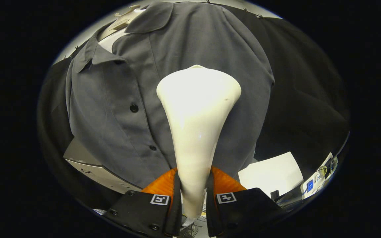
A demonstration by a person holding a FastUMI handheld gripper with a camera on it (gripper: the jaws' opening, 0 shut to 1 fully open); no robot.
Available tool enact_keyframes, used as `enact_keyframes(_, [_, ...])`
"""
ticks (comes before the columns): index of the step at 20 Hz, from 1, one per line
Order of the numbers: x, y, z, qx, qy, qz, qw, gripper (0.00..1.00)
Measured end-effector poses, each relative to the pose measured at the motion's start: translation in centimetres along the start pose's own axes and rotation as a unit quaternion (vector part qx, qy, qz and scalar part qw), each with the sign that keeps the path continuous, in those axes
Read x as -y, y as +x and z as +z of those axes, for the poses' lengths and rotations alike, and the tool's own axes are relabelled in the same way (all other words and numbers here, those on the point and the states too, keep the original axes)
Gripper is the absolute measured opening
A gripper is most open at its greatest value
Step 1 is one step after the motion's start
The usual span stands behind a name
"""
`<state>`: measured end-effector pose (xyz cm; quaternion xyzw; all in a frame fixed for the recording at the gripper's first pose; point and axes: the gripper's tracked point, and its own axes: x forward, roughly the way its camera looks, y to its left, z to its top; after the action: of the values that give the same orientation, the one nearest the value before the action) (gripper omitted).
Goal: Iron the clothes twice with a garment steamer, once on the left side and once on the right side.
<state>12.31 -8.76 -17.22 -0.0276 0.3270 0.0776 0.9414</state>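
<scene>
Grey shirt [164,99] hangs on a hanger [124,19], its dark buttons [134,108] left of the white steamer [195,132]. Steamer's wide head lies against the shirt's front, right of the button strip. Gripper [193,198] squeezes the steamer's narrow handle from both sides. White sheet [270,173] lies right of the steamer.

Strong light from the front burns out the steamer [197,132], whose wide head glares near white with almost no surface detail. The shirt [137,99] behind it is evenly lit and sharp, its folds softly shaded. Around the shirt the cloth backdrop sinks dark. Fisheye distortion bows everything away from the steamer.
</scene>
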Motion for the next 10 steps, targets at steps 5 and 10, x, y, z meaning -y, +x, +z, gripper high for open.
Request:
enact_keyframes(5, [0.7,1.3,-2.5,-0.024,0.011,-0.001,1.0,0.38])
enact_keyframes(10, [2.0,3.0,-6.0,-0.053,0.021,-0.002,0.998,0.38])
